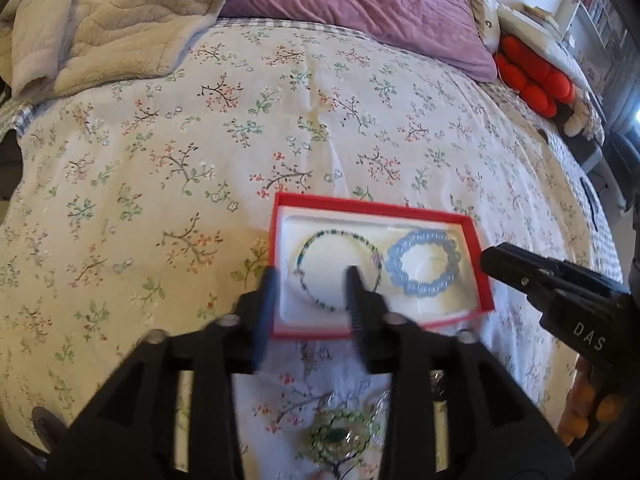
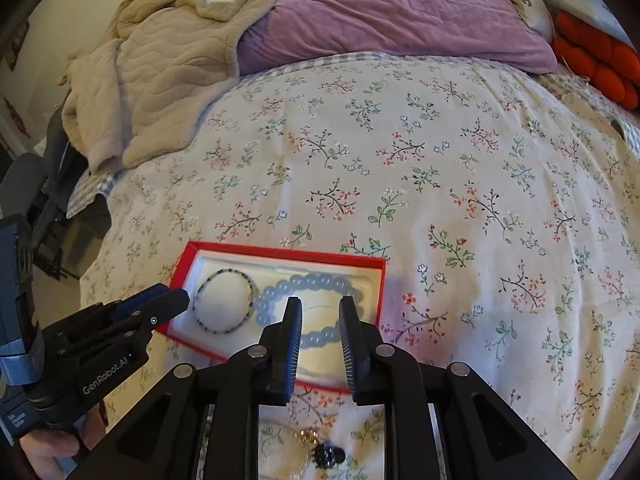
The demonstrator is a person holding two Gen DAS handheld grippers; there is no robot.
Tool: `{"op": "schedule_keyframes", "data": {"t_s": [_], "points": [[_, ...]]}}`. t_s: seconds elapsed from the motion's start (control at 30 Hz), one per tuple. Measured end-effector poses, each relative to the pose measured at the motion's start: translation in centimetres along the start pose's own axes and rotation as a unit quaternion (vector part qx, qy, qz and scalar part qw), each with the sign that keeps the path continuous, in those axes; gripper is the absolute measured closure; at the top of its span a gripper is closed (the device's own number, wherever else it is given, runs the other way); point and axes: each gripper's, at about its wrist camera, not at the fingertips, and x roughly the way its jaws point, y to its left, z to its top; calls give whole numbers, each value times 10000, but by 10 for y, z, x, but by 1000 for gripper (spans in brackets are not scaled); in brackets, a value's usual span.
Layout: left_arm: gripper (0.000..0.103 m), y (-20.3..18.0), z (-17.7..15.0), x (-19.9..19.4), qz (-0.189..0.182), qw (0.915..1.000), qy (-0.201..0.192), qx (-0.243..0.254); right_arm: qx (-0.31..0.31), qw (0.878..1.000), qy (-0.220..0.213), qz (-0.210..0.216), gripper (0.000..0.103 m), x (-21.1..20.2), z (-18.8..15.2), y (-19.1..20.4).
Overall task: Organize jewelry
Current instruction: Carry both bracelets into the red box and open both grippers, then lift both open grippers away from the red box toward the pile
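- Left wrist view: left gripper [image 1: 310, 280] spread, empty, over the red box [image 1: 478, 264] on the bedspread [image 1: 160, 140].
- Thin beaded bracelet [image 1: 316, 238] lies at the box's left end; light, limp, best pinched across one strand.
- Right gripper [image 2: 320, 316] slightly parted, empty, above the chunky blue bracelet [image 2: 316, 282].

A floral bedspread [image 2: 460, 168] lies underneath; beyond the gripper, a purple pillow [image 2: 380, 12], beige blanket [image 2: 160, 80], red cushion [image 1: 532, 80].
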Motion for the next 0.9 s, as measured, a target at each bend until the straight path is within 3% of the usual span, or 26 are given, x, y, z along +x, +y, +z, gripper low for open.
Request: {"op": "schedule_keyframes", "data": {"t_s": [0.07,0.13,0.4,0.67,0.9], "points": [[48,0,-6,-6,15,10000,-28,49,-27,10000,49,-9,70,-3,-4,1],[46,-1,-10,-11,-12,10000,17,64,3,9999,100,-14,43,-5,-11,0],[24,2,-32,-16,174,9992,366,29,4,9994,323,-140,37,-13,-33,-3],[23,7,-57,-8,302,9948,975,33,-36,9976,563,-390,27,-14,-53,-6],[23,12,-74,-5,71,9913,1312,46,-184,9949,807,-571,26,-8,-67,-5]]}}
